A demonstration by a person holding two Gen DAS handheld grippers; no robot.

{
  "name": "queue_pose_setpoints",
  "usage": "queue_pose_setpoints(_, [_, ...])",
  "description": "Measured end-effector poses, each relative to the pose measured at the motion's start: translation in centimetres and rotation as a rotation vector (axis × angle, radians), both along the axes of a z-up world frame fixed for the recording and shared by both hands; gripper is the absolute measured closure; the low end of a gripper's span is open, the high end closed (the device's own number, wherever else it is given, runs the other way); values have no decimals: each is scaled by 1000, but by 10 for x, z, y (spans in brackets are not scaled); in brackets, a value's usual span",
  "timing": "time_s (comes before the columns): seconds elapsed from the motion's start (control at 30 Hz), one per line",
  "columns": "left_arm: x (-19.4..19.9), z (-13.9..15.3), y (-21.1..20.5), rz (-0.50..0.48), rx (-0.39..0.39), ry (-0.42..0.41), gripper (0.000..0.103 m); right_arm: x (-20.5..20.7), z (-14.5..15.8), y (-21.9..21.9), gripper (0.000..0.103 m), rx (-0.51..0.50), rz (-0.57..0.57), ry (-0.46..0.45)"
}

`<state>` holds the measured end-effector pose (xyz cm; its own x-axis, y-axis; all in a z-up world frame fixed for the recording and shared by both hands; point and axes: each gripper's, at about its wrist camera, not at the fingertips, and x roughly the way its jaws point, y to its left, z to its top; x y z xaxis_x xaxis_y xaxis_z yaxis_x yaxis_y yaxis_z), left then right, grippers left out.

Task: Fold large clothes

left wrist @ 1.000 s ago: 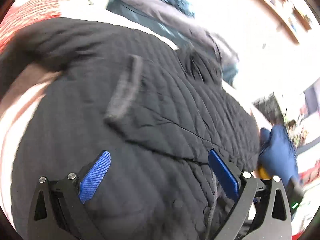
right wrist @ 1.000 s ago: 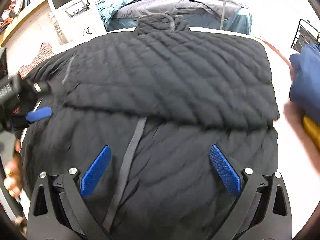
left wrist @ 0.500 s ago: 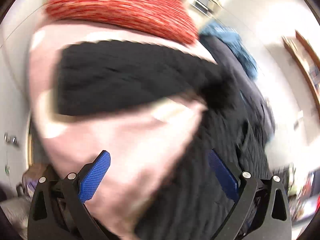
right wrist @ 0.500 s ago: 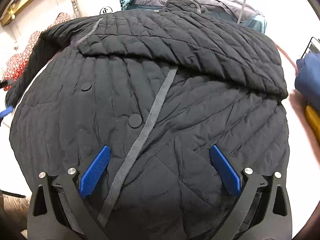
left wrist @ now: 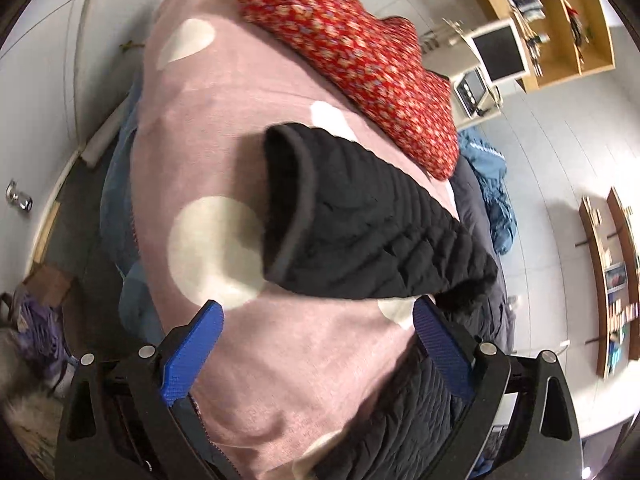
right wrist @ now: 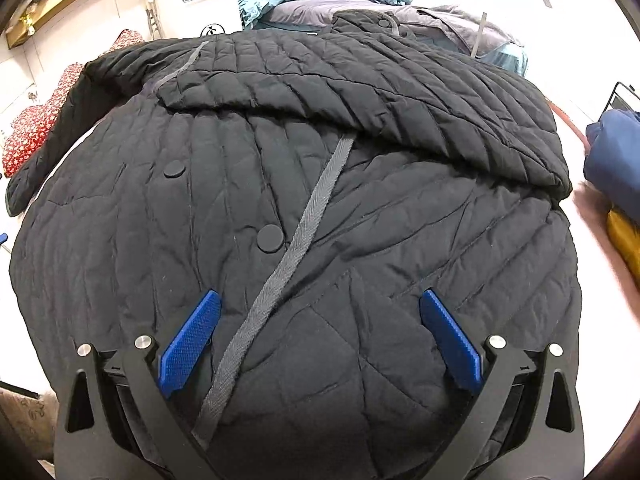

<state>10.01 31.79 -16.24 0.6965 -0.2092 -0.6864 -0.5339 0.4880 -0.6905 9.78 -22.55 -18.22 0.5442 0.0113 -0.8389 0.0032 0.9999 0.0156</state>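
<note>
Black quilted coat (right wrist: 304,208): spread flat on pink dotted blanket (left wrist: 248,96); one sleeve folded across chest, other sleeve (left wrist: 360,224) out at 12 o'clock of left hand-held gripper (left wrist: 316,352). Left and right hand-held gripper (right wrist: 316,344): fingers apart, empty. Risk: loose grey strap (right wrist: 304,232) likely snags; slippery padding may slide. Obstacles: red floral cloth (left wrist: 352,56) at 1 o'clock; blue bundle (right wrist: 616,152) at 3 o'clock

Left gripper (left wrist: 318,322) held with blue fingers spread wide, nothing gripped. Right gripper (right wrist: 320,314) held likewise, fingers wide apart, nothing clamped.
</note>
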Motion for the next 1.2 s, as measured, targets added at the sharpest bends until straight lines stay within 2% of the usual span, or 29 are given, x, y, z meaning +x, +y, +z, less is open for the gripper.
queue_pose_setpoints(0.1, [1,-5,13,30,-7,5,17,-2,0,-1,5,0,1,-5])
queue_pose_setpoints(0.17, [9,-13,20,23,-24,37,25,-3,-1,-3,5,2,2,-8])
queue_pose_setpoints(0.27, [22,-20,23,-10,-48,46,31,-4,-1,-3,5,4,2,-11])
queue_pose_setpoints(0.53, [64,-12,6,-130,143,123,30,-4,-1,-3,5,12,1,-17])
queue_pose_setpoints(0.57, [69,-8,4,-150,171,126,35,-4,-1,-4,5,13,1,-17])
queue_pose_setpoints(0.7, [84,15,5,-173,263,124,69,-3,-2,-5,5,22,2,-10])
queue_pose_setpoints(0.73, [89,26,7,-175,283,105,72,-3,-2,-4,5,24,3,-10])
queue_pose_setpoints(0.8, [103,56,7,-179,340,55,85,-3,-2,-5,5,29,4,-10])
queue_pose_setpoints(0.93, [134,125,-7,-190,434,-56,93,-2,-3,-5,5,42,3,-7])
queue_pose_setpoints(1.0, [154,168,-26,-205,480,-132,95,-2,-3,-6,5,47,4,-9])
queue_pose_setpoints(1.1, [180,234,-85,-291,577,-259,96,-2,-4,-6,5,50,4,-14])
queue_pose_setpoints(1.2, [189,288,-180,-439,703,-406,96,-2,-4,-5,5,53,3,-14])
